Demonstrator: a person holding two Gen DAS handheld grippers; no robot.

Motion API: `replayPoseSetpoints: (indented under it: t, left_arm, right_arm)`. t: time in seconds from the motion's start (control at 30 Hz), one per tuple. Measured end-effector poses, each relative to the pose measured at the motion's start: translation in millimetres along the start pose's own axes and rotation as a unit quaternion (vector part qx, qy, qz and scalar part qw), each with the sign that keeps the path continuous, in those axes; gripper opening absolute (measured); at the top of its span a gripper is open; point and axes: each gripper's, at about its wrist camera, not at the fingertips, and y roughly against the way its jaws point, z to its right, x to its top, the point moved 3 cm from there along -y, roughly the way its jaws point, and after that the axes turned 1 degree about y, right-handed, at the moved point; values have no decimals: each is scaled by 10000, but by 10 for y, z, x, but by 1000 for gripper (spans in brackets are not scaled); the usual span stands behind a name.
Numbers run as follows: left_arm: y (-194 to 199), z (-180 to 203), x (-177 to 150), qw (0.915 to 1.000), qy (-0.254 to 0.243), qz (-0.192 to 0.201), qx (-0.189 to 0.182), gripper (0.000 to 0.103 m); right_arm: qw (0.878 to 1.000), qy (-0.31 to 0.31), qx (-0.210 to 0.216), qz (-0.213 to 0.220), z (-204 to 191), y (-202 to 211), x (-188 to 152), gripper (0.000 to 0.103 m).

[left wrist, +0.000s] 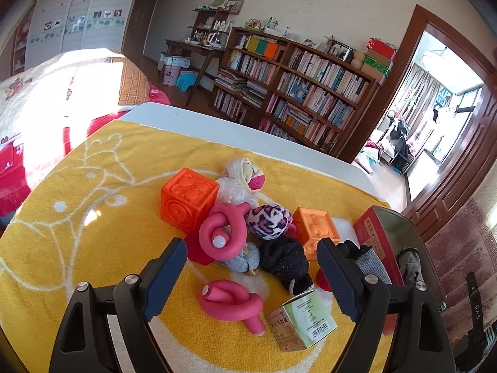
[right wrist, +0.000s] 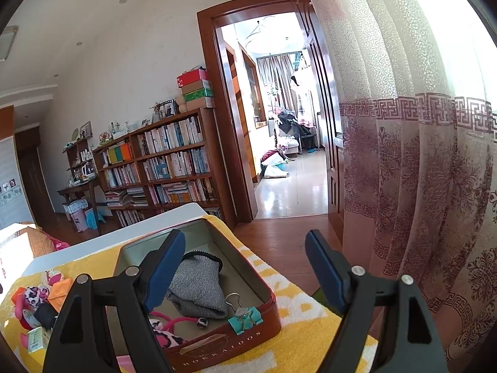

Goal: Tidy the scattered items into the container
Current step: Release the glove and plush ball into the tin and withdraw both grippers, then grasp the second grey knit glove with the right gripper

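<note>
A pile of scattered items lies on the yellow towel [left wrist: 93,217]. It holds a large orange cube [left wrist: 188,199], a smaller orange cube [left wrist: 315,227], two knotted pink foam rollers [left wrist: 225,230] [left wrist: 231,303], a leopard-print sock [left wrist: 268,220], a black sock [left wrist: 285,261] and a green box [left wrist: 303,320]. My left gripper [left wrist: 251,245] hangs open just above this pile, holding nothing. The red tin [right wrist: 254,332] stands to the right of the pile, with a grey sock [right wrist: 198,286], a teal binder clip [right wrist: 245,315] and a pink hair tie [right wrist: 167,332] inside. My right gripper [right wrist: 245,236] is open and empty over the tin.
The towel covers a white table [left wrist: 217,124] whose far edge runs close behind the pile. A bed [left wrist: 62,93] stands to the left, a bookshelf [left wrist: 295,93] behind, and a patterned curtain [right wrist: 419,186] hangs at the right beside a doorway [right wrist: 279,124].
</note>
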Motion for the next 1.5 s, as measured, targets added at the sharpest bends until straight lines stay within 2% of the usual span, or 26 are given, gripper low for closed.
replayPoseSetpoints:
  t: [0.13, 0.27, 0.33, 0.43, 0.6, 0.7, 0.8, 1.07, 1.13, 1.17, 1.2, 1.27, 1.33, 1.5]
  left_arm:
    - [25, -152, 0, 9999, 18, 18, 123, 87]
    - [-4, -283, -40, 9998, 121, -71, 167, 87]
    - [-26, -310, -48, 9997, 152, -102, 160, 87]
    - [-28, -313, -51, 9998, 129, -103, 106, 87]
    - [-46, -313, -75, 9999, 19, -116, 118, 87]
    - [-86, -372, -73, 9997, 74, -161, 145, 87]
    - [-134, -429, -94, 9995, 145, -213, 198, 87]
    - [-267, -449, -163, 9987, 102, -413, 284, 87]
    - [-285, -448, -179, 9986, 81, -448, 286, 87]
    - [-294, -452, -186, 9984, 87, -468, 288, 87]
    - [-304, -457, -191, 9983, 98, -488, 292, 87]
    - [-323, -475, -195, 9981, 129, -529, 300, 87]
    - [-338, -476, -204, 9979, 136, -558, 308, 87]
    - [-369, -459, -228, 9975, 60, -607, 348, 87]
  right_arm:
    - [9995, 264, 159, -23, -194, 32, 6, 83]
    - [9951, 357, 875, -294, -487, 135, -7, 83]
    - [9878, 515, 1377, -517, -707, 177, -52, 83]
    - [9718, 1084, 1965, -725, -1097, 249, -167, 83]
    - [9452, 1859, 2496, -985, -1625, 281, -402, 83]
    - [9357, 2045, 2557, -1318, -1812, 146, -566, 83]
    - [9300, 1980, 2583, -1710, -1926, -20, -663, 83]
    - [9195, 2179, 2525, -2081, -2113, -276, -780, 82]
    - [9163, 2179, 2499, -2245, -2104, -351, -851, 77]
    - [9142, 2193, 2482, -2335, -2096, -384, -890, 69]
    - [9134, 2236, 2429, -2381, -2086, -409, -925, 67]
    - [9138, 2429, 2193, -2407, -2064, -457, -969, 66]
    - [9130, 2611, 1990, -2422, -2048, -505, -1007, 61]
    - [9047, 3041, 1789, -2387, -2094, -516, -1087, 60]
